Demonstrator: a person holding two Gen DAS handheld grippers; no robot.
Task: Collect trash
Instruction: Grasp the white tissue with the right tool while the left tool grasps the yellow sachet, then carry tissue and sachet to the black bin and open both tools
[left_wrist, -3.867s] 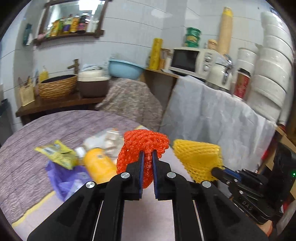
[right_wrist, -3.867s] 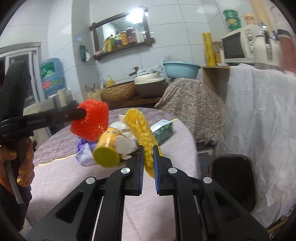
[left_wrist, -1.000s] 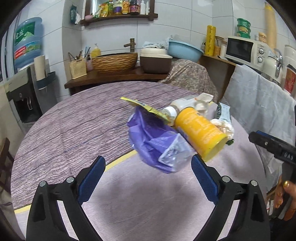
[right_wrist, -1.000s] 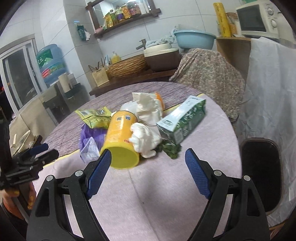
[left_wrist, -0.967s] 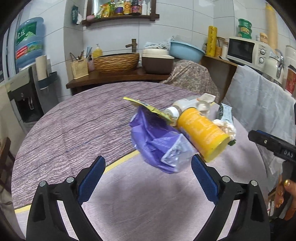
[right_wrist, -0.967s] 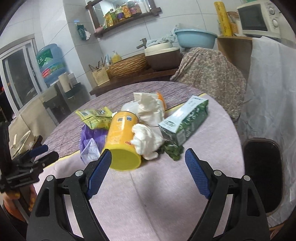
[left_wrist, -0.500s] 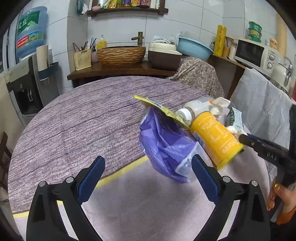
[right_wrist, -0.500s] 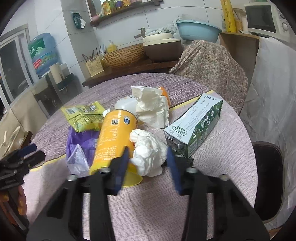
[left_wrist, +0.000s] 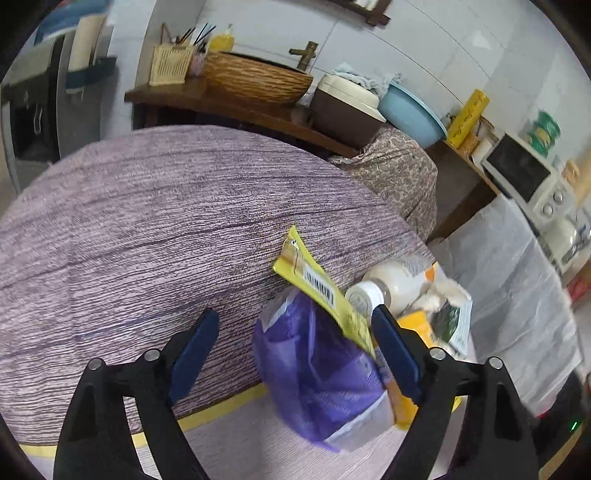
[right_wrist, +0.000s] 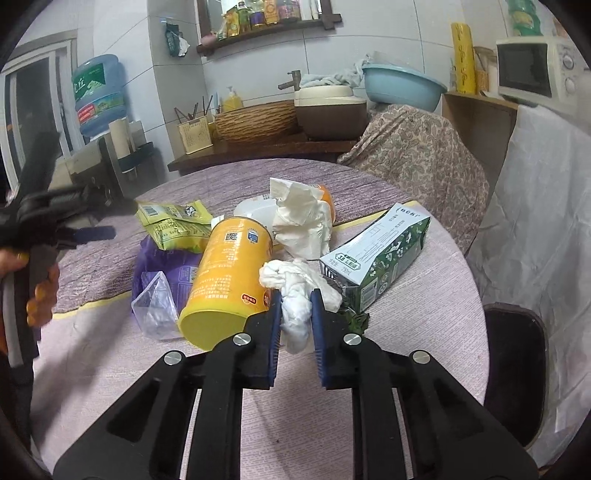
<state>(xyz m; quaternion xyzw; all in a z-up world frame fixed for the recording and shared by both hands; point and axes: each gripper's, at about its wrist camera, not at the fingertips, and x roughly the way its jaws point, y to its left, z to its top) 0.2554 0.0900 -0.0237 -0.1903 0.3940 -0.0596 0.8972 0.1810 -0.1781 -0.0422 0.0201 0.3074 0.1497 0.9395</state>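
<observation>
on table (right_wrist: 424, 369) | right gripper (right_wrist: 295, 314) fingers, wide before, closing on tissue (right_wrist: 295, 295) | left gripper (left_wrist: 295, 347) narrowing, empty

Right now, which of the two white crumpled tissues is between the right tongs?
The lower crumpled tissue, beside the yellow can; the right tongs are closing on it. The other tissue lies farther back.

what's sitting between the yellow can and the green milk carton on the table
A crumpled white tissue, seen in the right wrist view, between yellow can and milk carton; the right hand-held gripper is closing on it.
</observation>
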